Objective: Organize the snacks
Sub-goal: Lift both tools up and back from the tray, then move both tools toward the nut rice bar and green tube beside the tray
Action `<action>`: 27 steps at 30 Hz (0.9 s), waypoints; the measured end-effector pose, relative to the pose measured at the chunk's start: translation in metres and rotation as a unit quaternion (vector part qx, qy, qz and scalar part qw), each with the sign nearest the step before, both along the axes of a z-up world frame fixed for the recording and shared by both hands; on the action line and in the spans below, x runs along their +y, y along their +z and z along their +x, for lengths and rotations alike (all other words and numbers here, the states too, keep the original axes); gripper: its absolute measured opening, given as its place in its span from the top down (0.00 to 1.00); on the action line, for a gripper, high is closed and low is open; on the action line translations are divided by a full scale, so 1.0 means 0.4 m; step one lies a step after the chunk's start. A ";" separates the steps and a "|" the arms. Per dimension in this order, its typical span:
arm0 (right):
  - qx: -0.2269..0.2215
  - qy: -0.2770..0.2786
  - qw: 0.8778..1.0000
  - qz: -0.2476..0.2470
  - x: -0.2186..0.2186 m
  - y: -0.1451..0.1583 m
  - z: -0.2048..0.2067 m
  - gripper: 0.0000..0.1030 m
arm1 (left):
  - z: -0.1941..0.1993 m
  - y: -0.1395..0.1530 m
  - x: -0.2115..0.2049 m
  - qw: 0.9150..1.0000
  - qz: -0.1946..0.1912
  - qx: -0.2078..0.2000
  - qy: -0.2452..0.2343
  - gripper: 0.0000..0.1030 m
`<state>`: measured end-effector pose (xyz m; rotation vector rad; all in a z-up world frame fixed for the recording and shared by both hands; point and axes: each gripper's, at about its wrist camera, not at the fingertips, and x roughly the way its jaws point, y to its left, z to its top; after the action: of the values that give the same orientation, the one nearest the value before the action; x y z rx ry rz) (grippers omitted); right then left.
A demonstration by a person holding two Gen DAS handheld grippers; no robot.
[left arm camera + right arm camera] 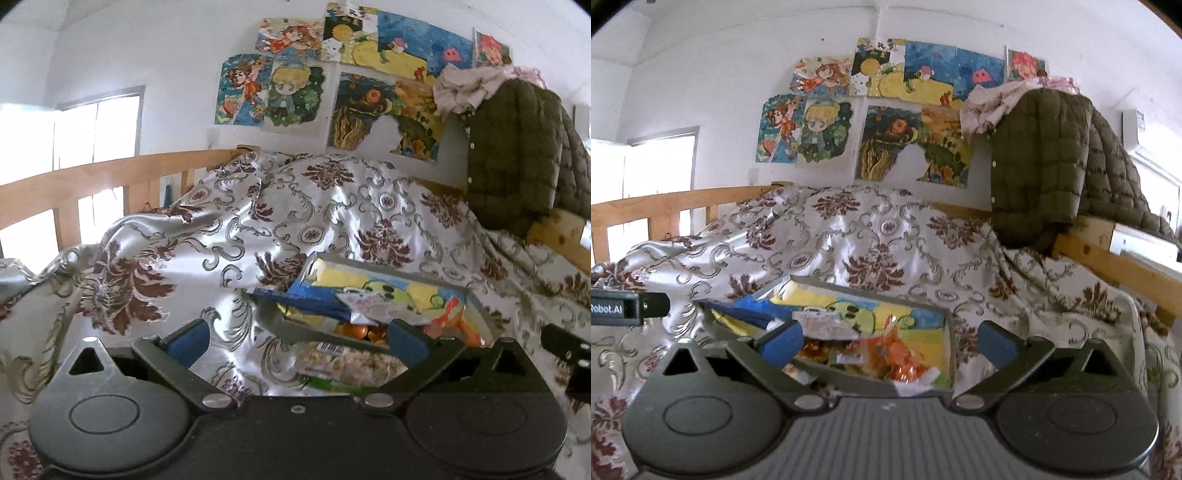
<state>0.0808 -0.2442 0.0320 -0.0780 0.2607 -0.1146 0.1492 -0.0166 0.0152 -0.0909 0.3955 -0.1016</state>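
Two wrist views over a bed draped in a satin floral bedspread (207, 236). We see the snacks gathered in a shallow grey tray (951, 332) whose floor carries a yellow-and-blue cartoon print. Inside it lie an orange packet (890, 354), a pale pink-printed packet (827, 325), a blue packet (314, 302) leaning over the tray's far-left edge, and some small orange round items (356, 329) that are too blurred to identify. One clear packet of pale, grainy snacks (351, 363) lies on the bedspread just outside the tray's near rim. We judge the task well advanced: most items are in the tray, and this outside packet appears to be what remains.

The left tongs (295, 341) point slightly downward toward the tray's near-left corner, blue pads spread wide with nothing pinched; the clear packet lies below and between them, untouched as far as we can tell. The right tongs (886, 341) hover over the tray's near edge, likewise spread wide and empty. Each tool shows at the margin of the other's view, so the two are held side by side. Behind the bed we note a wooden rail (92, 177), a quilted green jacket (1041, 162) and drawings (886, 110) on the wall.
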 end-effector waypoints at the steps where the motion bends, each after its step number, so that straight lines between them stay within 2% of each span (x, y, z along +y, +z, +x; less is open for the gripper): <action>1: 0.003 0.000 1.000 0.003 0.000 -0.002 -0.009 0.00 | -0.008 -0.002 0.001 1.000 0.004 0.001 -0.001 0.01; 16: 0.043 -0.003 0.999 0.022 0.024 -0.031 -0.107 0.00 | -0.105 -0.024 0.002 0.999 0.041 0.026 -0.018 0.01; 23: 0.061 -0.026 0.997 0.025 0.020 -0.041 -0.114 0.00 | -0.119 -0.053 -0.020 0.994 0.083 0.058 -0.034 0.01; 27: 0.071 -0.031 0.997 0.025 0.019 -0.046 -0.112 0.00 | -0.124 -0.059 -0.027 0.993 0.097 0.062 -0.036 0.01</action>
<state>0.0359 -0.2367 0.0135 -0.0280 0.4075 -0.1650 0.0996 -0.0273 -0.0084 0.1100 0.5319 -0.1275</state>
